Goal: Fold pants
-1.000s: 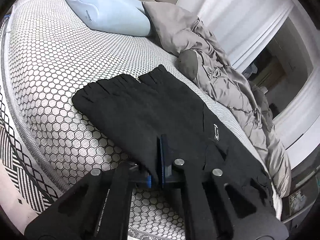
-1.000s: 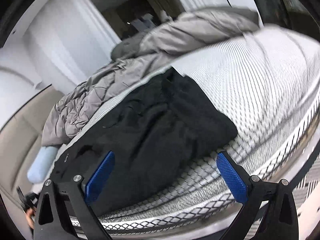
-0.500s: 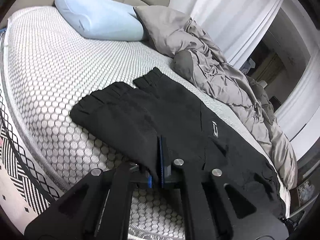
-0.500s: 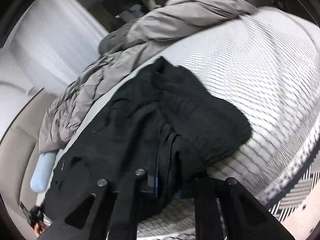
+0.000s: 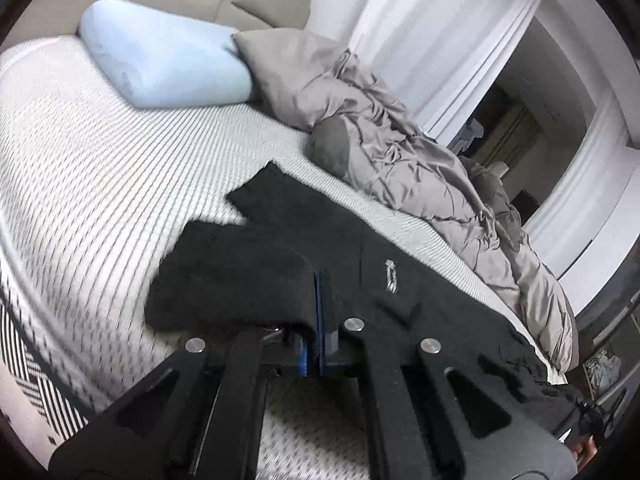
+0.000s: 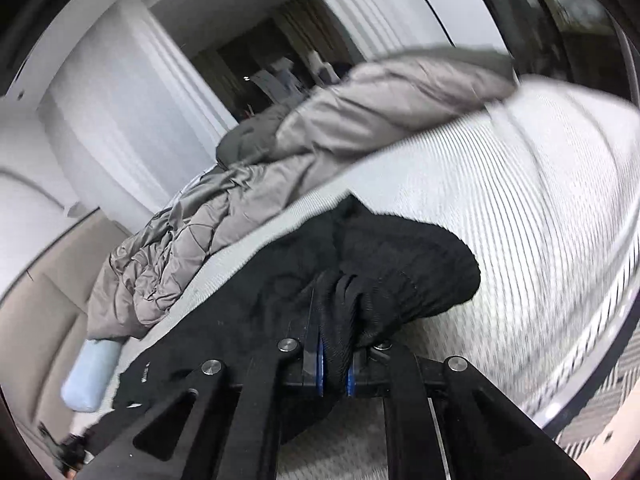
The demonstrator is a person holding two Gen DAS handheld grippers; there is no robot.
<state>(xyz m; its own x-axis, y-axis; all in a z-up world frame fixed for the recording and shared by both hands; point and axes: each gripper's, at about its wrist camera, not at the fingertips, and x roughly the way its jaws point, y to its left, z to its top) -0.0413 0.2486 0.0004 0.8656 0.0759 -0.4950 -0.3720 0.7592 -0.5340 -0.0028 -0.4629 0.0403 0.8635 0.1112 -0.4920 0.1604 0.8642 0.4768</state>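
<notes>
Both tongs, left and right, pinch black pants, fabric hiding their tips; mattress blurred.

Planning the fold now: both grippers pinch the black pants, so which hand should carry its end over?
Probably left: the left gripper pinches a flat leg edge of the pants; the right gripper clamps bunched cloth.

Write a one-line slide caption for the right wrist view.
Right gripper clamped on a bunched edge of the black pants, lifting it off the white mattress beside a grey duvet.
</notes>
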